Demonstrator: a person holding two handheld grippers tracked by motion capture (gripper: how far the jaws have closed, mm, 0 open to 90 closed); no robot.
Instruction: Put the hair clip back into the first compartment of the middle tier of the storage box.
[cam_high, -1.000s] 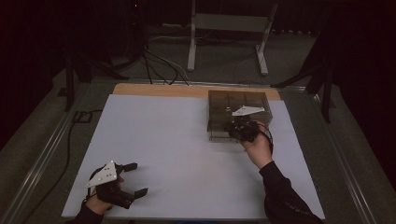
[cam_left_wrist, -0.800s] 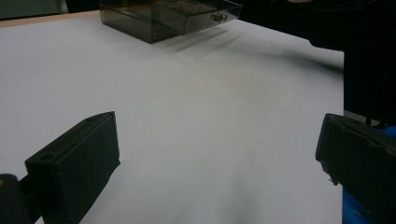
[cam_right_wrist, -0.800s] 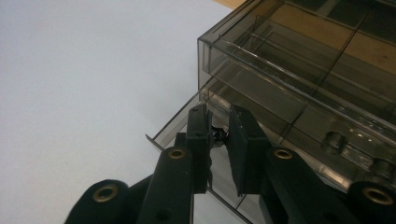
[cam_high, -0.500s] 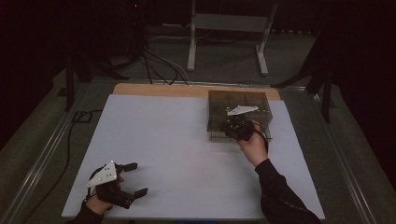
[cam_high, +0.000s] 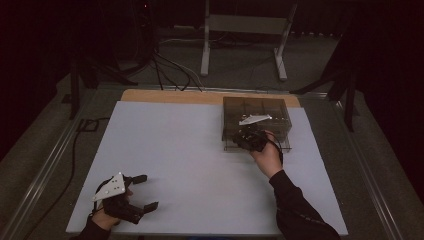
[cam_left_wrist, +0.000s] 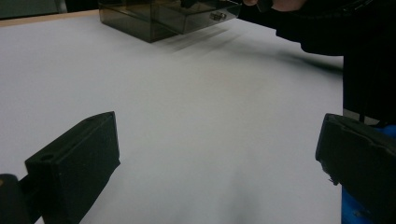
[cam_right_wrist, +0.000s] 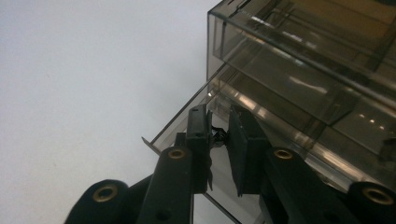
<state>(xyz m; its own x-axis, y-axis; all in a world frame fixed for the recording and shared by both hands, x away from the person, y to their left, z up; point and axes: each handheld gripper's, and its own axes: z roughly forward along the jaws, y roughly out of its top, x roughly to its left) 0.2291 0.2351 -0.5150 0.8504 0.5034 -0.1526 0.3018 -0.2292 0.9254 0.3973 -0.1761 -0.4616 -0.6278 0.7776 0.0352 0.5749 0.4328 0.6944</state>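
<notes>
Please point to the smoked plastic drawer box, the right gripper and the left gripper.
drawer box (cam_high: 252, 107): high view, on its top panel.
right gripper (cam_right_wrist: 218, 135): right gripper view, midway between its fingertips, at the drawer's front.
left gripper (cam_high: 146, 191): high view, midway between its open fingertips.

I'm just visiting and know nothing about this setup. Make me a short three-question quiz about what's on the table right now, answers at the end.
1. True or false: the left gripper has its jaws spread wide over bare white tabletop.
2. What is the right gripper closed on?
A. a cable
B. the small handle of the smoky clear drawer box
C. a wooden board
3. Fill in: the box sits toward the table's far ____ side in the high view.

Key
1. True; nothing lies between its jaws.
2. B; the jaws stand nearly together at a drawer front that sticks out slightly.
3. right
</notes>
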